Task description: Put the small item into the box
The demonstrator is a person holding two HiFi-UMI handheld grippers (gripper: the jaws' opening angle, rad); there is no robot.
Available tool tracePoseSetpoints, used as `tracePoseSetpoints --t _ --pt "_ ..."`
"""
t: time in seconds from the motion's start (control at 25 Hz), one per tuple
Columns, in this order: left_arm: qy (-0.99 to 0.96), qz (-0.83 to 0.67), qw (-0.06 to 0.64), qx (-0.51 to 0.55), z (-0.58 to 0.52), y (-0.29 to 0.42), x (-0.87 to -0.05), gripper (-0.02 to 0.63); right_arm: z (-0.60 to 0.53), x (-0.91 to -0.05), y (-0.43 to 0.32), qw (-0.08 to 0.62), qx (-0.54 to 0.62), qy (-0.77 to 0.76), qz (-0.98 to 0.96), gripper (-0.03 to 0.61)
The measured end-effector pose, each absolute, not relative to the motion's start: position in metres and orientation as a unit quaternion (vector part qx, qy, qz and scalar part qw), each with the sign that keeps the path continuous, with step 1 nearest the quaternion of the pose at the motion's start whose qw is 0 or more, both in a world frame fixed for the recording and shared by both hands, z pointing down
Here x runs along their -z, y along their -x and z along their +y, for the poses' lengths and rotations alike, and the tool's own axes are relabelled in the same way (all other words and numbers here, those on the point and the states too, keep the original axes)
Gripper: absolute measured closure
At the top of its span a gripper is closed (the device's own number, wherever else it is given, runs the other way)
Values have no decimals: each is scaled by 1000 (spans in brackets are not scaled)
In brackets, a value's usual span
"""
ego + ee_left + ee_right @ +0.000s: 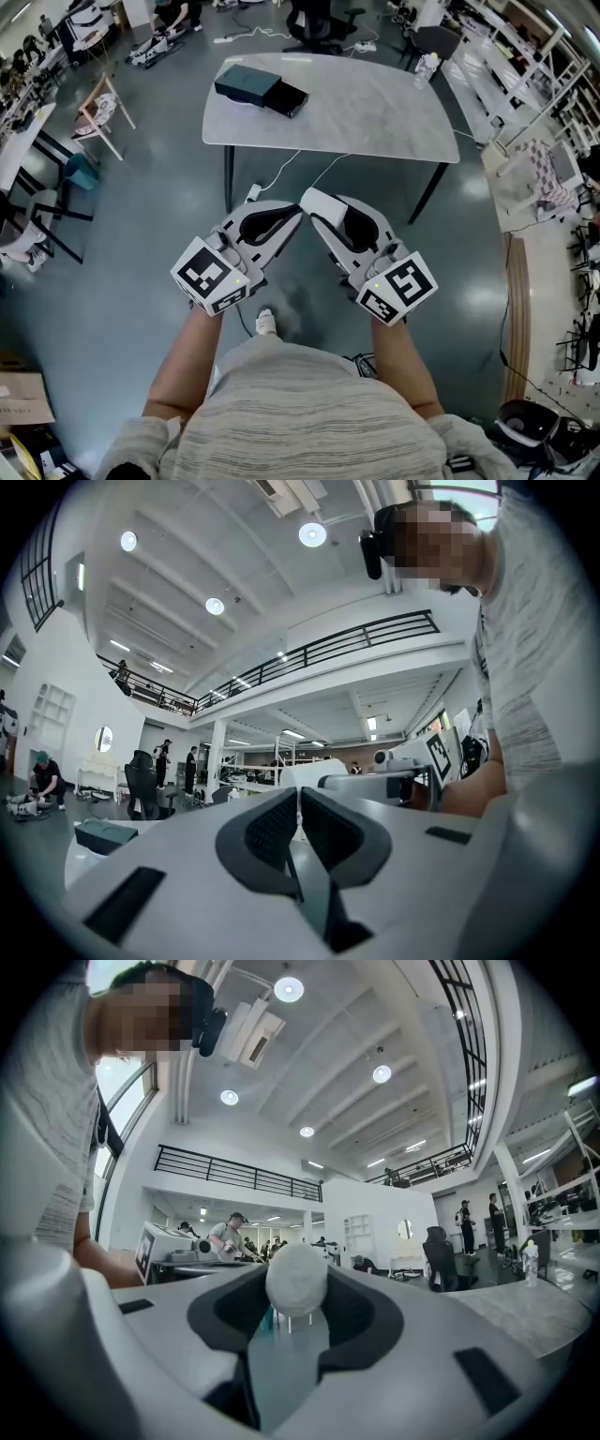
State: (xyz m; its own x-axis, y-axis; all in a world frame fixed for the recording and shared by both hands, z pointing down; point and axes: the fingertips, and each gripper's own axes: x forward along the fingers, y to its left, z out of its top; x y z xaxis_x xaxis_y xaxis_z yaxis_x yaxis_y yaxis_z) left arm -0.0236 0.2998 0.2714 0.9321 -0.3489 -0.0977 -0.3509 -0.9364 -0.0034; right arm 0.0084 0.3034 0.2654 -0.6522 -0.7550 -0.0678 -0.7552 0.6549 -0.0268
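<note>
A dark box (258,86) with a black tray slid partly out lies on the far left corner of the grey marble table (356,108); it also shows low at the left as the box (105,834). Both grippers hang over the floor, short of the table's near edge, tips almost touching. My right gripper (296,1283) is shut on a small white rounded item (296,1277), pinched between its dark pads. In the head view the right gripper (314,202) sits beside the left gripper (294,215). The left gripper (298,799) is shut, pads together with nothing between them.
Cables and a power strip (253,194) lie on the floor under the table. A wooden chair (101,114) stands to the left and an office chair (314,23) beyond the table. Shelving (525,56) lines the right side. People work in the background.
</note>
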Motion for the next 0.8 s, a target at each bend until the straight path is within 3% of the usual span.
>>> tracePoseSetpoints --t 0.8 --pt "983 170 8 -63 193 72 -270 588 197 -264 41 25 -8 422 906 402"
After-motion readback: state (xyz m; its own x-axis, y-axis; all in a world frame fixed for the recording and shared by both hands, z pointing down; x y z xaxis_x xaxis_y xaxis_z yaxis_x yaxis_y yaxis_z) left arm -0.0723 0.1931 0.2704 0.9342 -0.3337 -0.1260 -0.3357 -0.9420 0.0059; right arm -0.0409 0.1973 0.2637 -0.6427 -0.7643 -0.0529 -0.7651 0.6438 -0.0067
